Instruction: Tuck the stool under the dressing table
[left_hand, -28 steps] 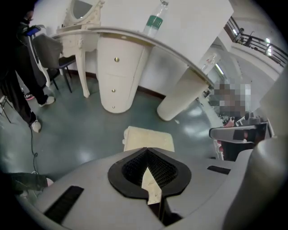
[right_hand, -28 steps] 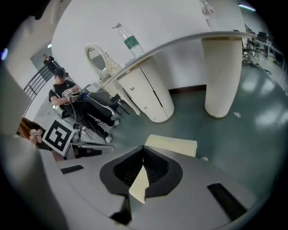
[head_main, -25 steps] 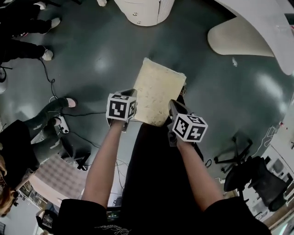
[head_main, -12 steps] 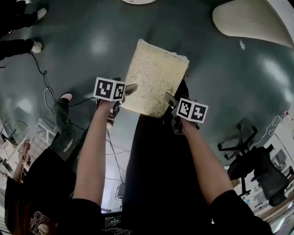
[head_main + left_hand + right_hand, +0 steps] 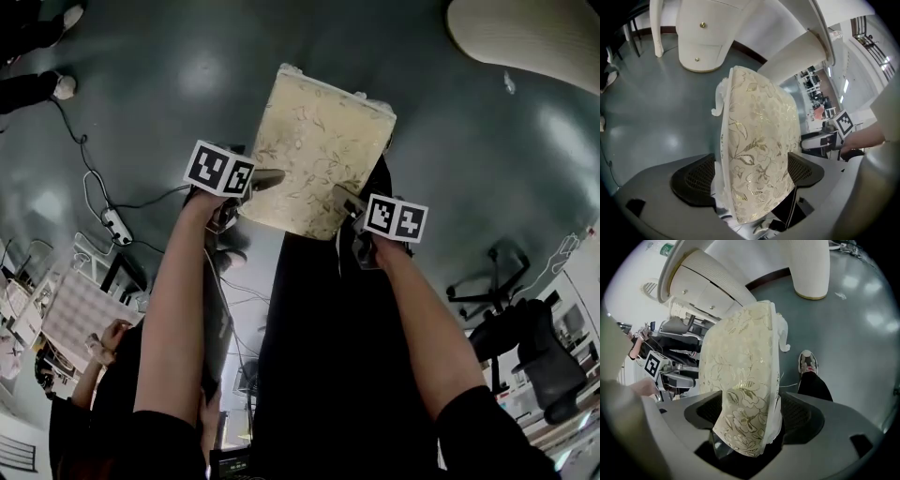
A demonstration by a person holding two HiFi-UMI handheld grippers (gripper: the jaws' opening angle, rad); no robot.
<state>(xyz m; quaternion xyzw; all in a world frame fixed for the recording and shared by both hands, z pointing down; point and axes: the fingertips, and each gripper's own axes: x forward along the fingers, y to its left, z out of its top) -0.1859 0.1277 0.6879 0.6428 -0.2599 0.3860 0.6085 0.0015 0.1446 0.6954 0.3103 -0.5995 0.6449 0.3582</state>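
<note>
The stool (image 5: pixel 319 150) has a cream, gold-flowered cushion and stands on the dark floor in front of me. My left gripper (image 5: pixel 259 182) is at the near left edge of the seat and my right gripper (image 5: pixel 349 201) at the near right edge. In the left gripper view the cushion's edge (image 5: pixel 757 154) runs between the jaws of my left gripper (image 5: pixel 750 174). In the right gripper view the cushion (image 5: pixel 740 380) also lies between the jaws of my right gripper (image 5: pixel 752 412). Both pairs of jaws have just been opening and stand wide. The white dressing table (image 5: pixel 703 37) stands beyond the stool.
A cream part of the dressing table (image 5: pixel 525 37) shows at the top right. Cables and a power strip (image 5: pixel 114 225) lie on the floor at the left. A black office chair (image 5: pixel 525 342) stands at the right. Other people's feet (image 5: pixel 58 86) are at the top left.
Both grippers have sunk to the stool's near edge and their jaws have opened around it. The view has tilted down, and the white pedestal has left the head view.
</note>
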